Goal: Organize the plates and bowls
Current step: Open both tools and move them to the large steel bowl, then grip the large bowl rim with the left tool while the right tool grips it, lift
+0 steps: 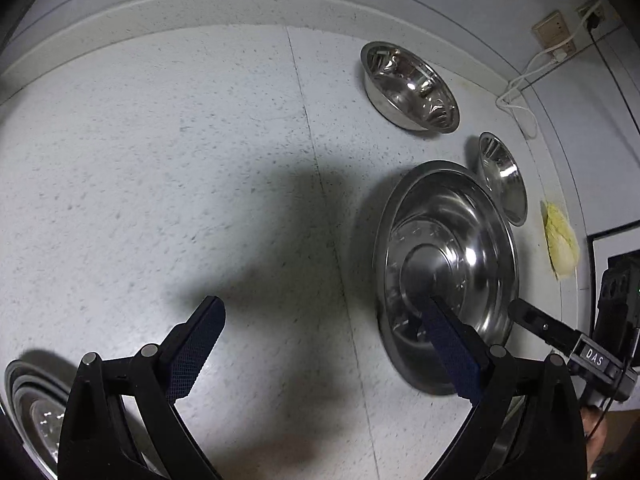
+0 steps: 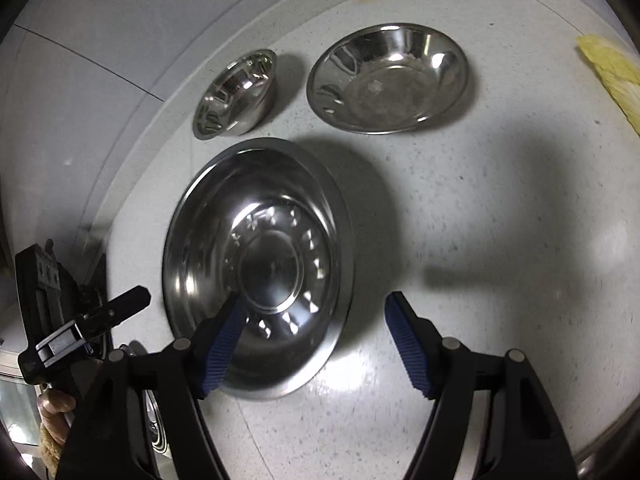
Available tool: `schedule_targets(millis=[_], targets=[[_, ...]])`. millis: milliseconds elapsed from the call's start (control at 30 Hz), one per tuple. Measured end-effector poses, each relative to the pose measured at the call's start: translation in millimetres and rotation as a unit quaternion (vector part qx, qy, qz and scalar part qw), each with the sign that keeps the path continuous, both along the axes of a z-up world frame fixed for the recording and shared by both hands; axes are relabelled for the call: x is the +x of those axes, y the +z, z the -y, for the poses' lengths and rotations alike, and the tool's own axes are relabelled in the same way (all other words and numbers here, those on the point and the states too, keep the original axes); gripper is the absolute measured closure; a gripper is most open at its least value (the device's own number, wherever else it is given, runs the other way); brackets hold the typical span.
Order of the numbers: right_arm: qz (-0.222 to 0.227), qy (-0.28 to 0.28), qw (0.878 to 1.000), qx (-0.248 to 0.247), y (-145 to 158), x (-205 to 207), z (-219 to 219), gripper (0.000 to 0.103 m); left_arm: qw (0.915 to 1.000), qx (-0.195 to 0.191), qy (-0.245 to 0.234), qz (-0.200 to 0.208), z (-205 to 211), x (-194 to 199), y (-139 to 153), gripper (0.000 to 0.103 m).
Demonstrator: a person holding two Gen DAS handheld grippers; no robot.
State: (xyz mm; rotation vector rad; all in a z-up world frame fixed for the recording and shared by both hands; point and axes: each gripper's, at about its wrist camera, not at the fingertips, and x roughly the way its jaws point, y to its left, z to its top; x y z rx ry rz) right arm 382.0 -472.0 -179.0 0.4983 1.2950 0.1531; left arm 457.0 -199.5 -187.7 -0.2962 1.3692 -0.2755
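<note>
A large steel plate [image 2: 256, 268] with a star-patterned centre lies on the white speckled counter; it also shows in the left wrist view [image 1: 448, 264]. My right gripper [image 2: 316, 312] is open above its near right rim, the left finger over the dish. My left gripper [image 1: 324, 308] is open and empty, its right finger over the plate's near edge. Behind stand a small deep steel bowl [image 2: 236, 92], also in the left wrist view [image 1: 408, 86], and a shallow steel bowl [image 2: 388, 80], seen edge-on in the left wrist view [image 1: 502, 178].
A yellow cloth [image 2: 612, 76] lies at the right, also visible in the left wrist view [image 1: 562, 240]. Another stack of steel dishes [image 1: 36, 412] sits at the left wrist view's bottom left. A raised counter ledge [image 1: 160, 16] and a wall with sockets [image 1: 554, 32] and white cable bound the back.
</note>
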Motion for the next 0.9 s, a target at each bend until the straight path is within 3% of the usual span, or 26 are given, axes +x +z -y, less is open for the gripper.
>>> schedule_targets(millis=[267,400,433,500,567,633,733,900], targets=[[-0.012,0.023,0.999,-0.037,-8.2,17.8,-14.9,0.033,0.9993,-0.025,0.020,-0.017,7.4,15.9,-16.5,0.006],[-0.007,0.024,0.999,-0.046,-9.1,20.6,-18.6,0.037,0.9998,-0.007,0.013,-0.014,13.8,20.8,-18.2,0.010],[-0.005,0.024,0.999,-0.045,-8.7,20.1,-19.6,0.041,0.9999,-0.005,0.007,-0.014,16.6,21.5,-18.2,0.016],[-0.006,0.024,0.999,-0.030,-9.7,21.5,-18.6,0.075,0.9999,-0.004,-0.002,-0.015,21.1,22.3,-18.4,0.029],[-0.009,0.021,1.000,-0.018,-12.6,21.8,-15.0,0.087,0.9996,-0.005,-0.010,-0.024,25.5,22.8,-21.3,0.048],[-0.010,0.022,1.000,-0.009,-14.3,19.8,-12.2,0.091,0.9986,-0.024,-0.021,-0.043,28.4,22.0,-27.0,0.074],[-0.008,0.023,1.000,0.001,-15.1,17.4,-11.0,0.092,0.9981,-0.025,-0.030,-0.048,31.7,19.1,-32.2,0.091],[-0.001,0.018,1.000,0.011,-11.4,11.9,-5.7,0.092,0.9976,-0.050,-0.024,-0.041,26.3,15.0,-29.7,0.095]])
